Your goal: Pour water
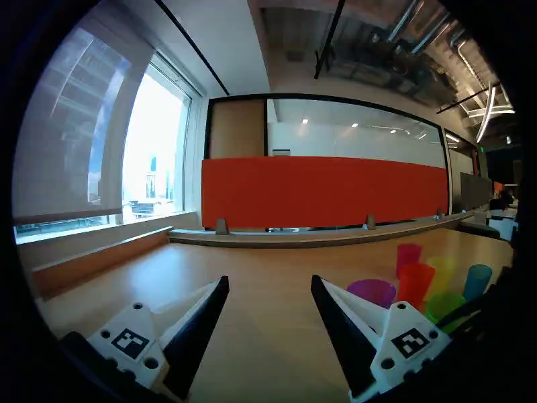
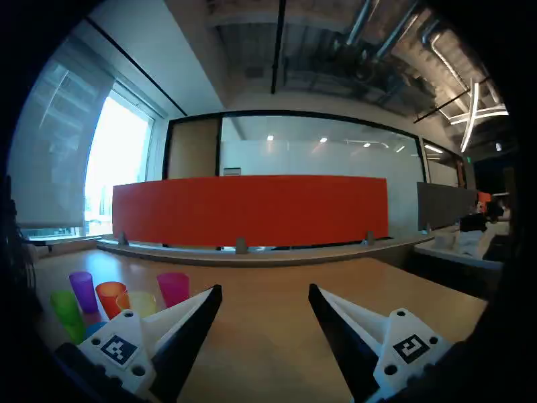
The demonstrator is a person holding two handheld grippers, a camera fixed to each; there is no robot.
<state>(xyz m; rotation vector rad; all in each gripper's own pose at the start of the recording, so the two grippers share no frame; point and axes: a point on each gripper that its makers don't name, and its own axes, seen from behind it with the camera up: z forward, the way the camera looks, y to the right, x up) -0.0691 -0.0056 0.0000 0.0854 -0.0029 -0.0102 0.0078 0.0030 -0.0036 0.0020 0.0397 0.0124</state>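
Over the wooden table [image 1: 268,248], left gripper [image 1: 269,278] and right gripper [image 2: 264,287] wide-jawed, empty; coloured cups [image 1: 415,282] nearby, perhaps six.

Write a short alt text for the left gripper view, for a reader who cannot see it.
An open hand-held gripper points across a wooden table, holding nothing. A cluster of coloured plastic cups stands to its right; behind are an orange partition and, at left, a bright window.

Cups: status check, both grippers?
Left gripper open, empty. Right gripper open, empty. Cups clustered on desk, untouched. No obstacle seen near them.
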